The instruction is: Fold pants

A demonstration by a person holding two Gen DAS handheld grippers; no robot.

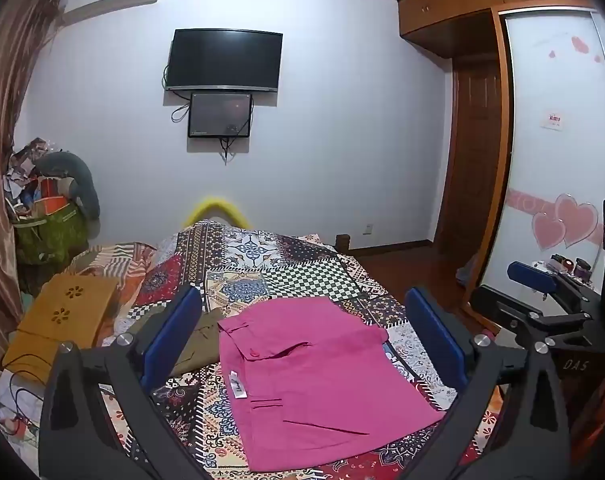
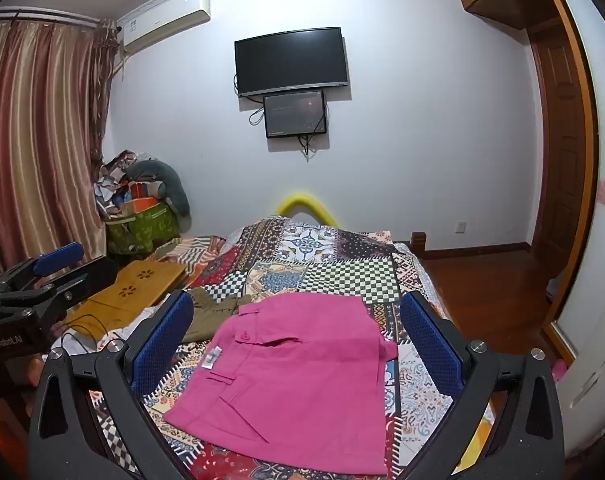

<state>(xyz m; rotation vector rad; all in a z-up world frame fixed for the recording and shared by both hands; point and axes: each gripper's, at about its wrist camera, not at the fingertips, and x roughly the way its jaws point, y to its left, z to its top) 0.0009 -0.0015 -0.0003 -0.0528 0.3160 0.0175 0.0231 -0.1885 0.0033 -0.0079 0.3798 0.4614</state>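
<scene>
Pink pants (image 1: 322, 380) lie folded into a flat rectangle on the patchwork bedspread (image 1: 302, 276), waistband and white label toward the left. In the right wrist view the same pink pants (image 2: 298, 376) fill the lower middle. My left gripper (image 1: 302, 344) hovers above them, open, nothing between its blue pads. My right gripper (image 2: 298, 344) is open as well and holds nothing. Each gripper shows at the edge of the other's view: the right gripper (image 1: 542, 292) at the right, the left gripper (image 2: 42, 276) at the left.
Olive-green pants (image 1: 198, 340) lie folded just left of the pink ones. A yellow wooden lap tray (image 1: 62, 320) and cables rest on the bed's left side. Beyond the bed stand a cluttered bag (image 1: 50, 216), a wall TV (image 1: 224, 60) and a wardrobe (image 1: 558, 140).
</scene>
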